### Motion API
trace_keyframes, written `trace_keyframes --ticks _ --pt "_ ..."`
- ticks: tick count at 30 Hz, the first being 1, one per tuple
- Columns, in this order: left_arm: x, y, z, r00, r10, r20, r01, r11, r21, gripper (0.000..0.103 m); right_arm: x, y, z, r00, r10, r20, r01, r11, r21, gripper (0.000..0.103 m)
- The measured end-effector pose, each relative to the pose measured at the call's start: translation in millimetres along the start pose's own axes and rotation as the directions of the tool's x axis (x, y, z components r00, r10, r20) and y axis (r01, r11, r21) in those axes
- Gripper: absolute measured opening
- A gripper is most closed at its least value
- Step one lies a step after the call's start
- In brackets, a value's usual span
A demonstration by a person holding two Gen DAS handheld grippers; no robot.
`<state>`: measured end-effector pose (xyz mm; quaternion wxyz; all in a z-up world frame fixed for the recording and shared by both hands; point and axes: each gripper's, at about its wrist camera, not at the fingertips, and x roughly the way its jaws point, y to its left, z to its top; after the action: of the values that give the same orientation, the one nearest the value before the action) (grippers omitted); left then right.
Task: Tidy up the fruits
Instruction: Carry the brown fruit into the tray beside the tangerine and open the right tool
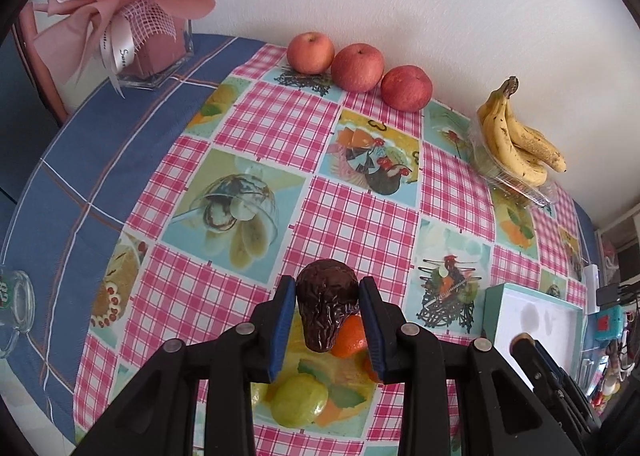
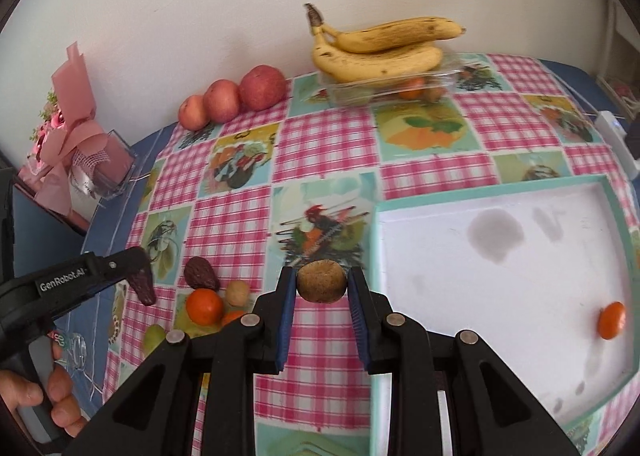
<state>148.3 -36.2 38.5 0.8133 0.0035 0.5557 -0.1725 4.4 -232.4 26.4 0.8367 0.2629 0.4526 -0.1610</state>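
Left wrist cam: my left tongs (image 1: 326, 298) are clamped on a dark wrinkled avocado (image 1: 325, 302), w/ a tangerine (image 1: 350, 334) just below-right of the tips. Right tongs (image 2: 322, 282) grip a brown kiwi (image 2: 321, 281) btwn the pads, white tray (image 2: 460, 296) just right of them, one tangerine (image 2: 611, 321) inside it.

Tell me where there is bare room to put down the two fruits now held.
The white tray is nearly bare: only one tangerine near its right wall. The tablecloth between the three apples and the hand-held grippers is also free. It is crowded by the left hand-held gripper, where an avocado, a tangerine and small fruits lie together.
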Motion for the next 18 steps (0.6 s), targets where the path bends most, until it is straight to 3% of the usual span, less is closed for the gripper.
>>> trace_keyframes --ticks 18 --pt "-6 -58 -15 1.0 0.016 0.012 -0.016 0.997 0.08 0.035 -39 -104 7 0.983 -0.183 0.025 0.174 0.966 0.192 0.027"
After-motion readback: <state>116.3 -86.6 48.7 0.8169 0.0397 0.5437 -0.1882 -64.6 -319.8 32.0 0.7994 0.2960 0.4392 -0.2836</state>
